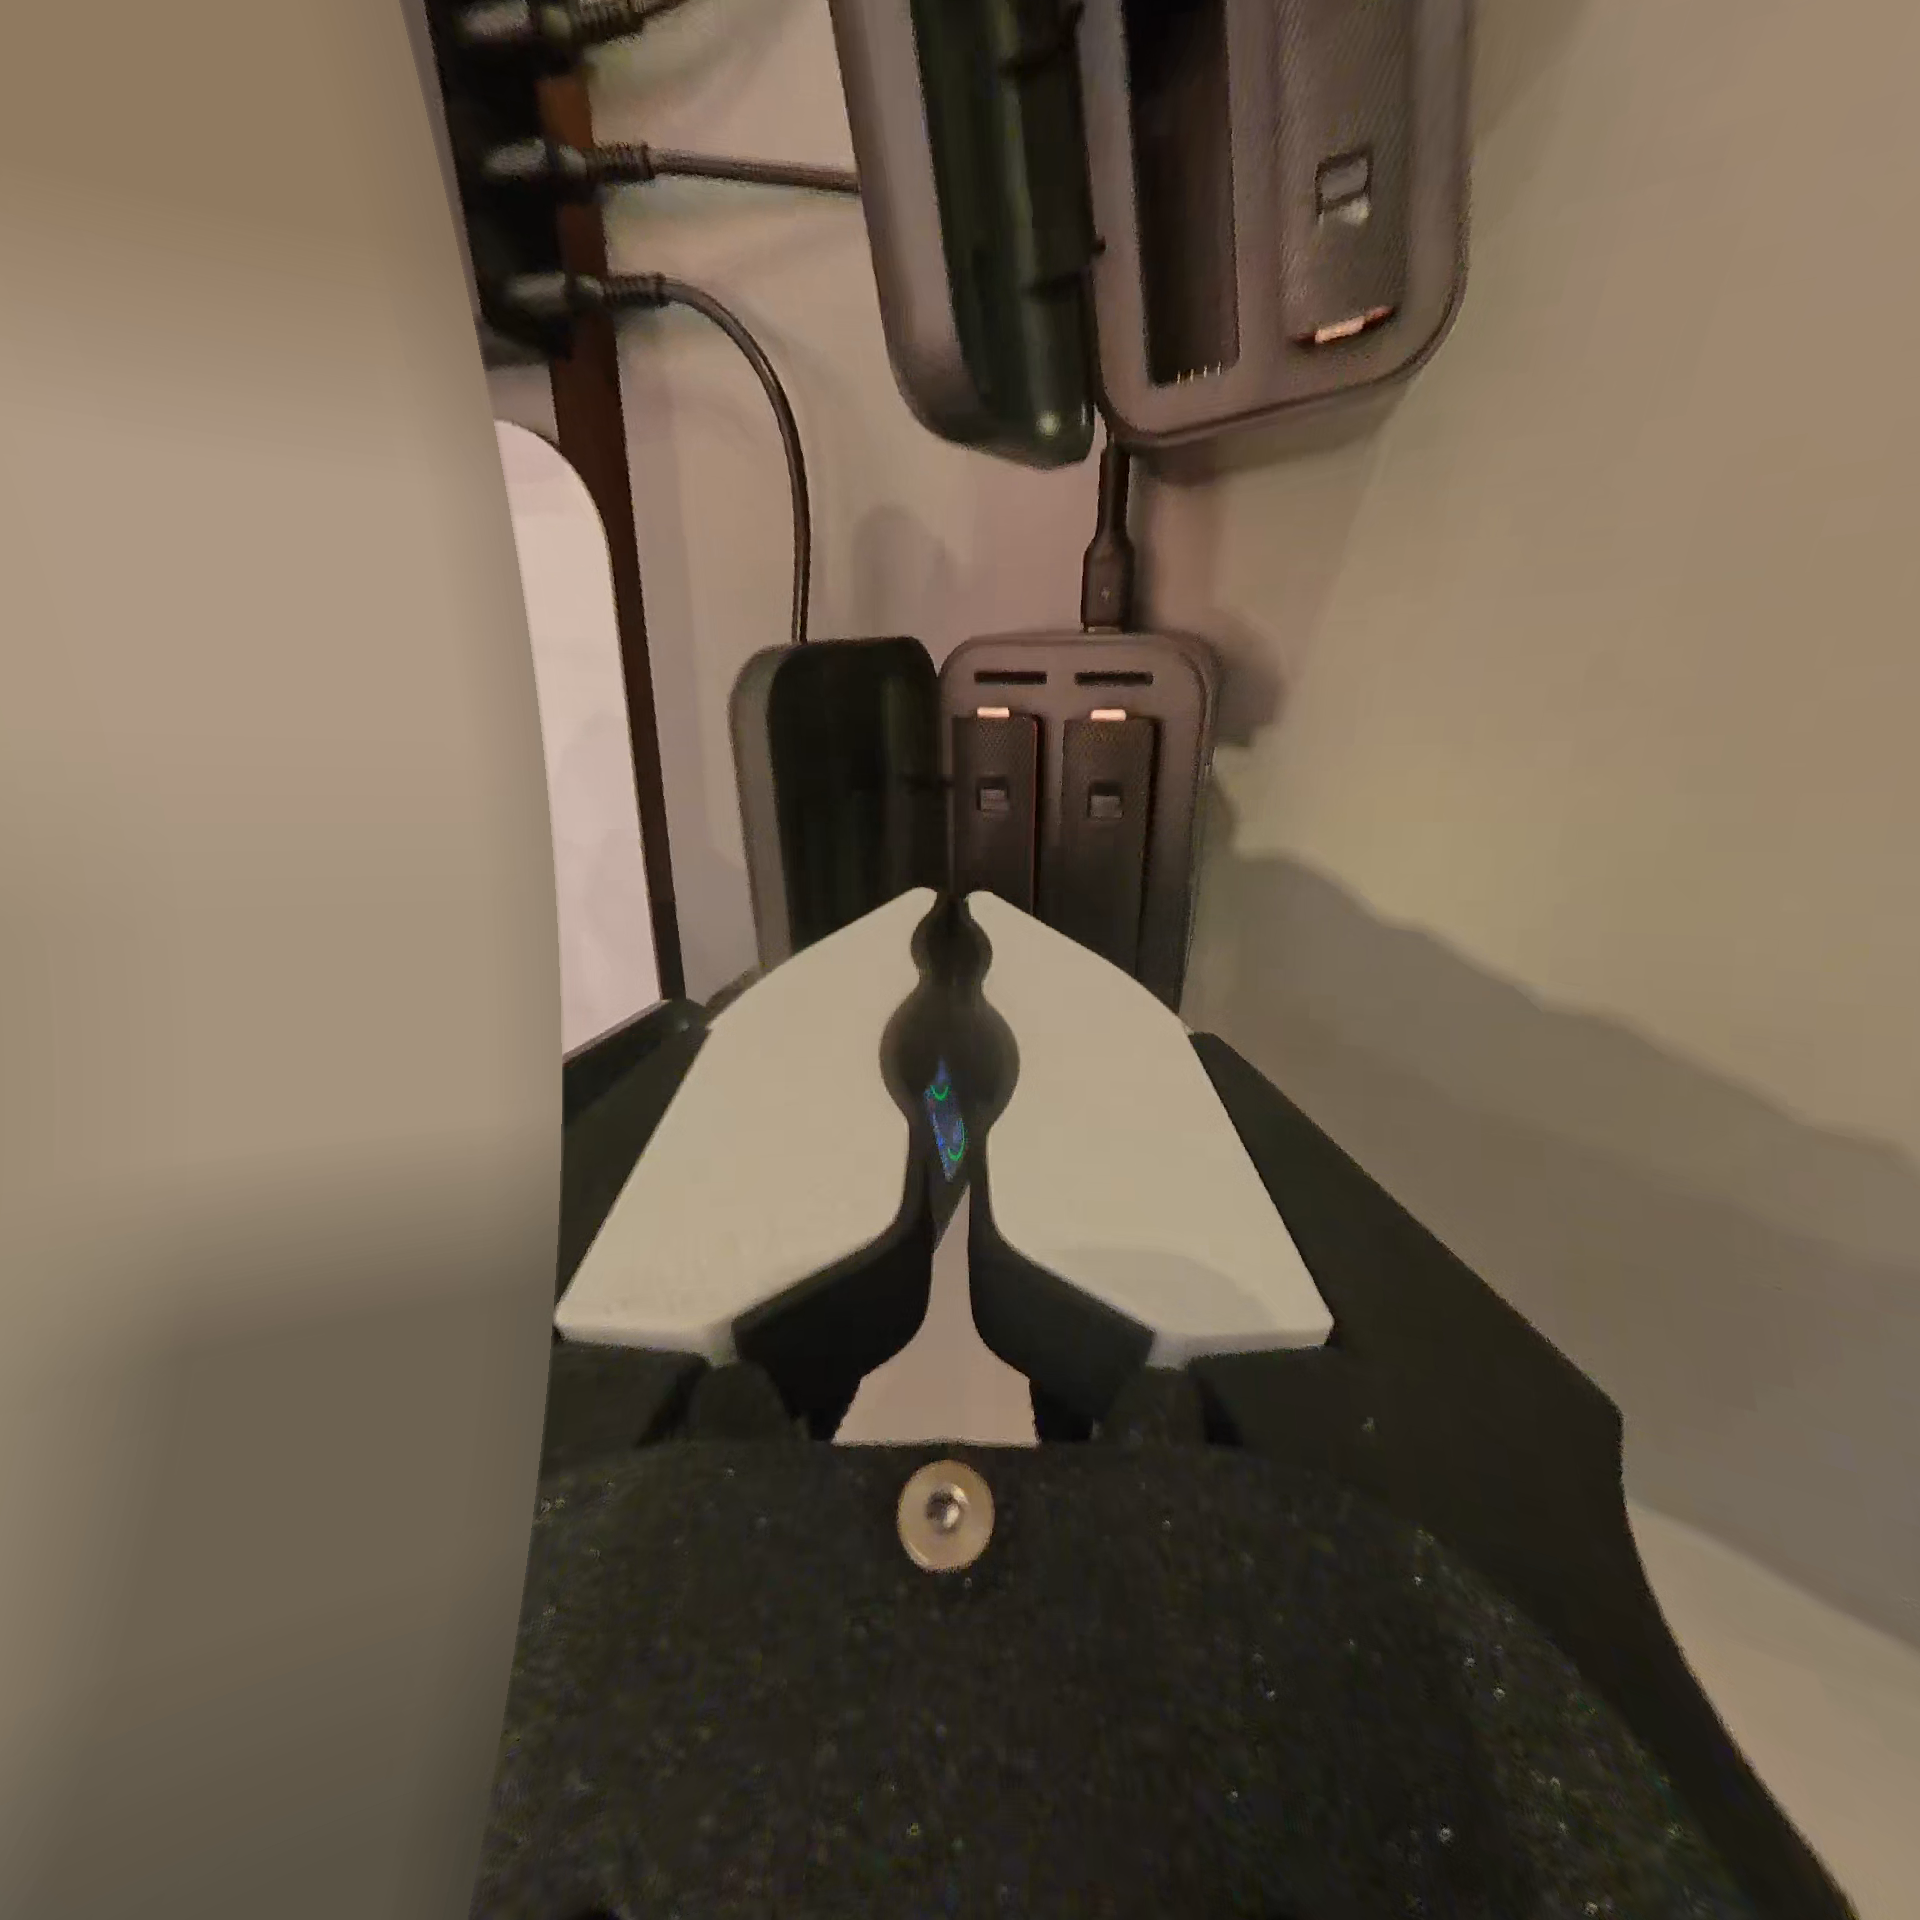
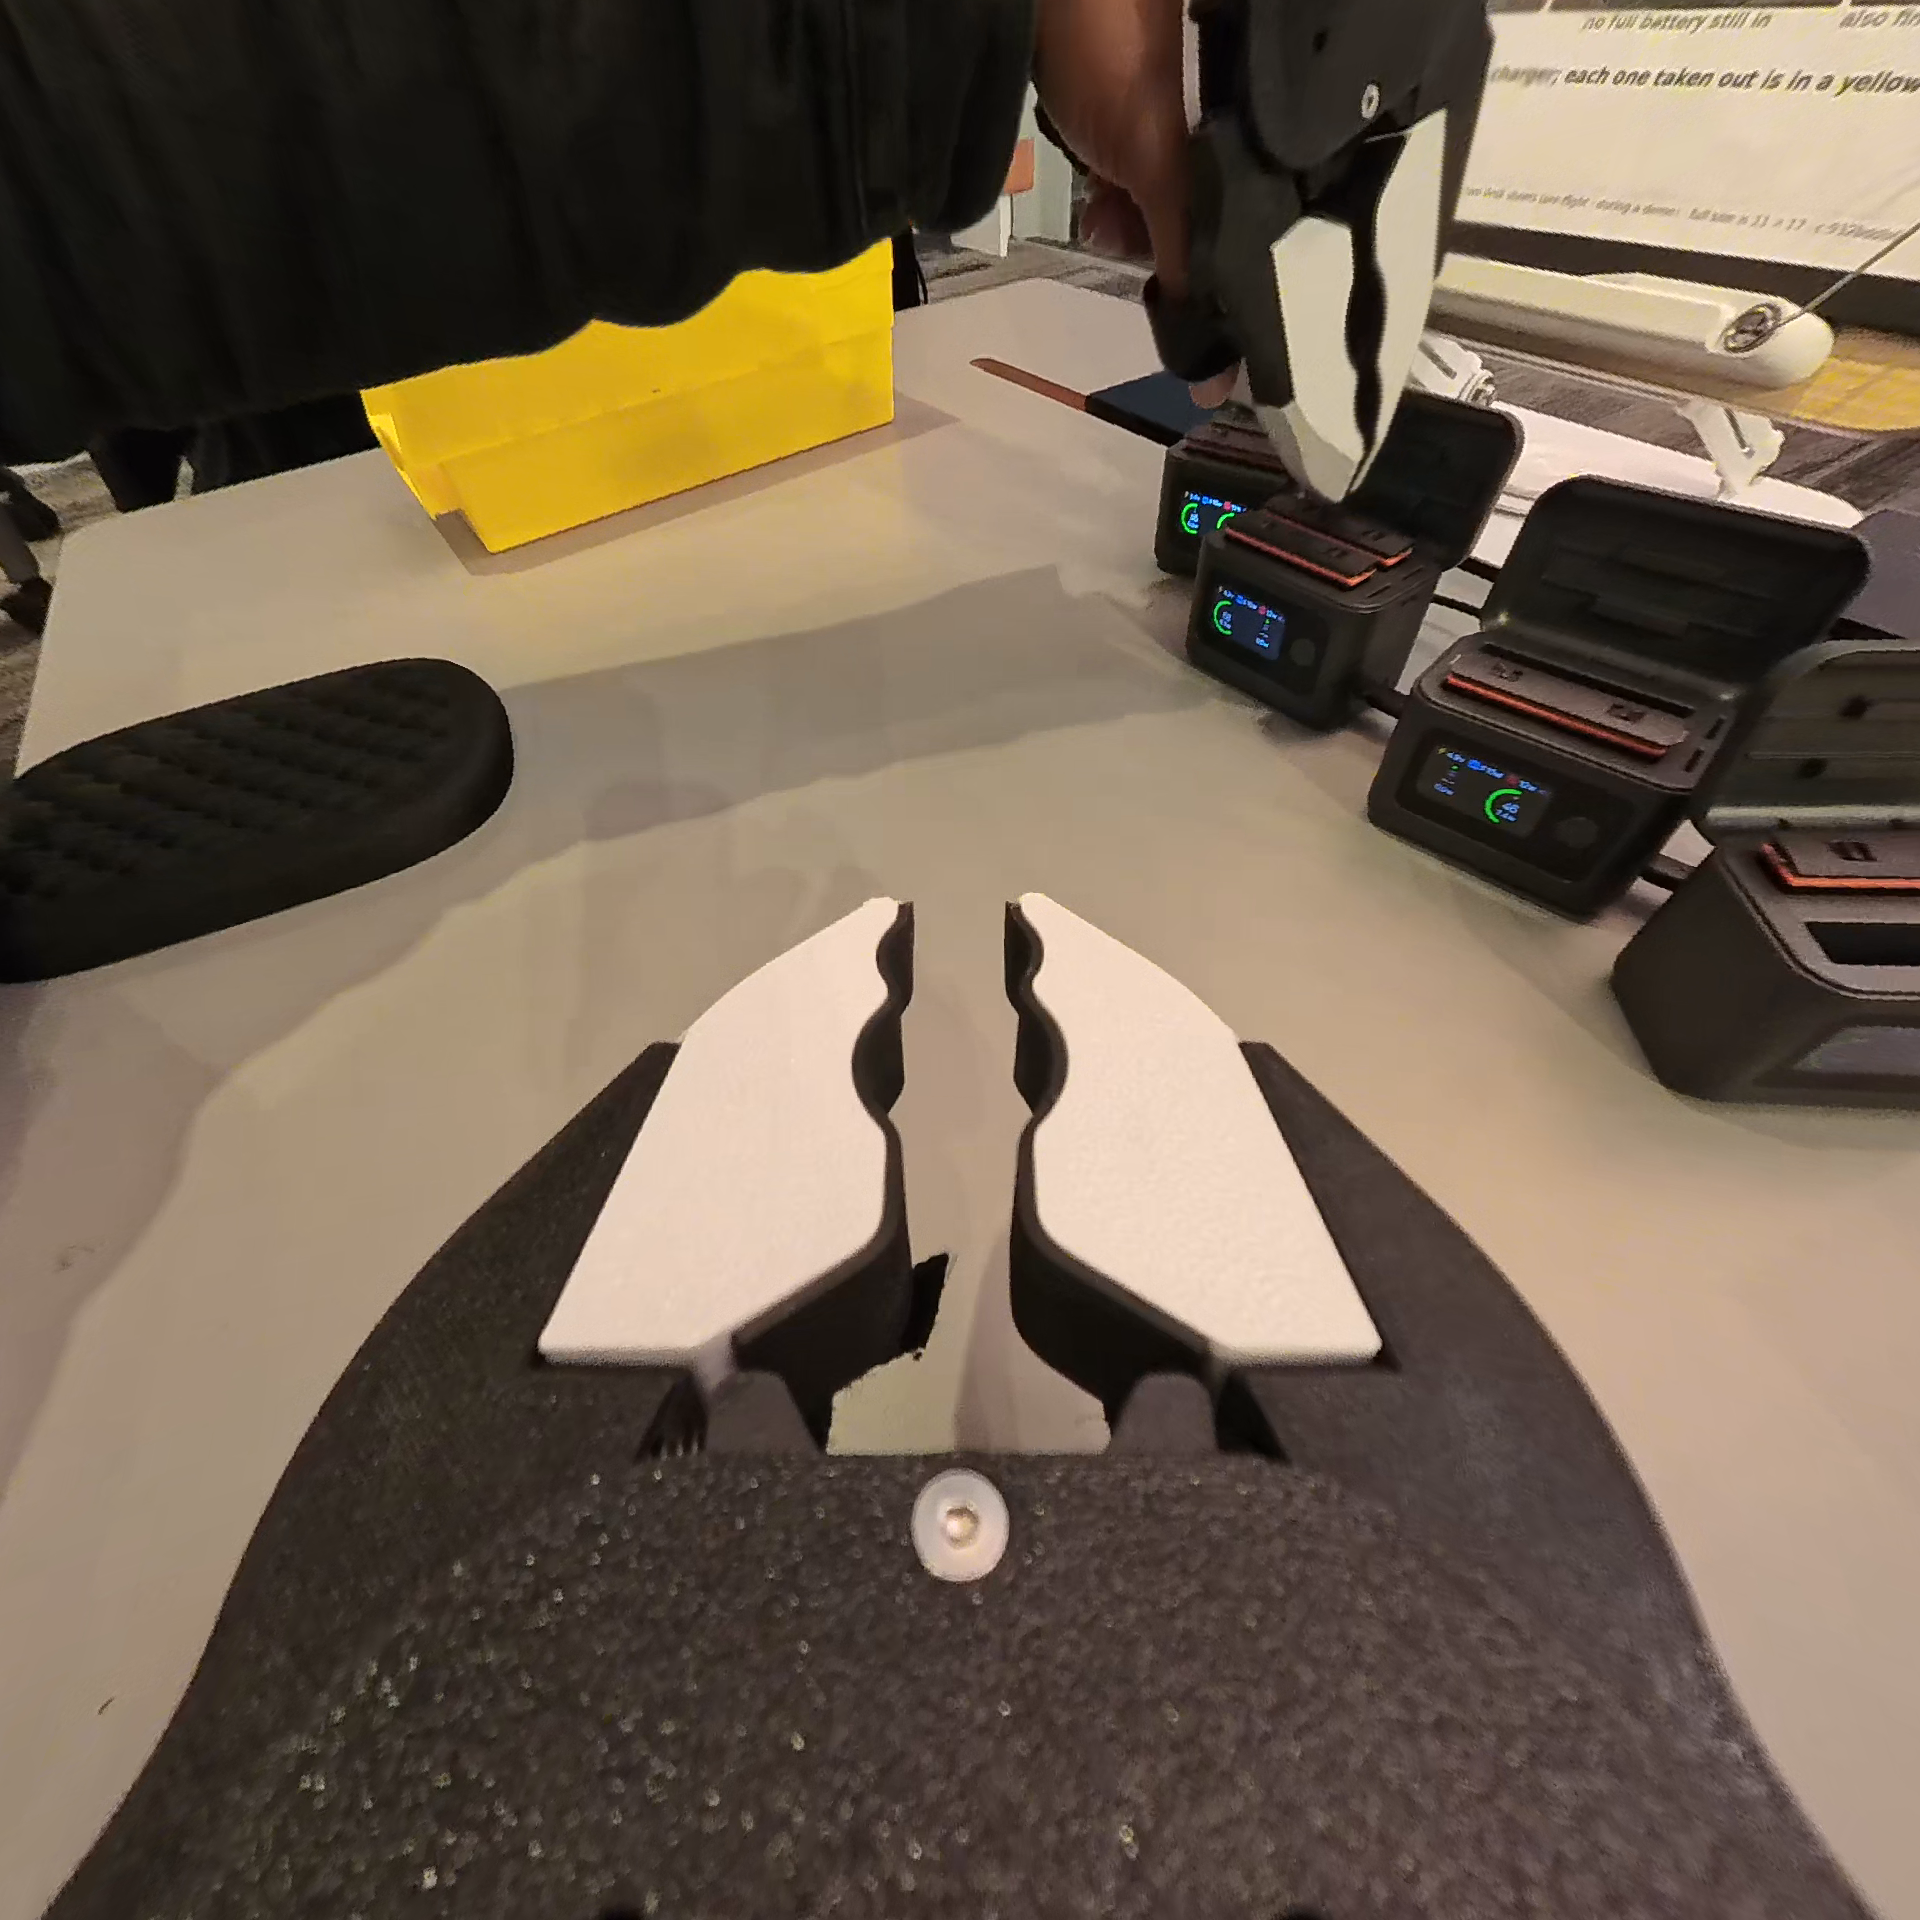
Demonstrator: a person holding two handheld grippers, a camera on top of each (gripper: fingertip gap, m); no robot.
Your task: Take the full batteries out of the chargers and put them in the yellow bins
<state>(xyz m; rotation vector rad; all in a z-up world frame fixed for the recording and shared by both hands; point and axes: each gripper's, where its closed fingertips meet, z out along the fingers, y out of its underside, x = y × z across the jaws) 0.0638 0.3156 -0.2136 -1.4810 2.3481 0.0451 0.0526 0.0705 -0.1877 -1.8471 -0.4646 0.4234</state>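
Left claw (image 1: 961, 904) is poised tip-down over the second charger (image 2: 1309, 613) in the row along the table (image 2: 831, 675). Its fingers are drawn together at the tips, with only a narrow wavy slit between them. The left wrist view shows no battery between them, though the right wrist view puts the tips right at the battery tops (image 2: 1325, 540); contact cannot be confirmed.

Right claw (image 2: 958, 914) hovers low over bare table, fingers parted by a moderate gap, holding nothing.

Chargers have lids open and screens lit. The nearer charger (image 2: 1538, 769) holds an orange-trimmed battery (image 2: 1569, 707). Yellow bin (image 2: 665, 416) sits well apart to the far left.

Judged step: extraction attempt at the second charger. The next move likely calls for opening the left claw, straddling one battery, closing, then pulling straight up.
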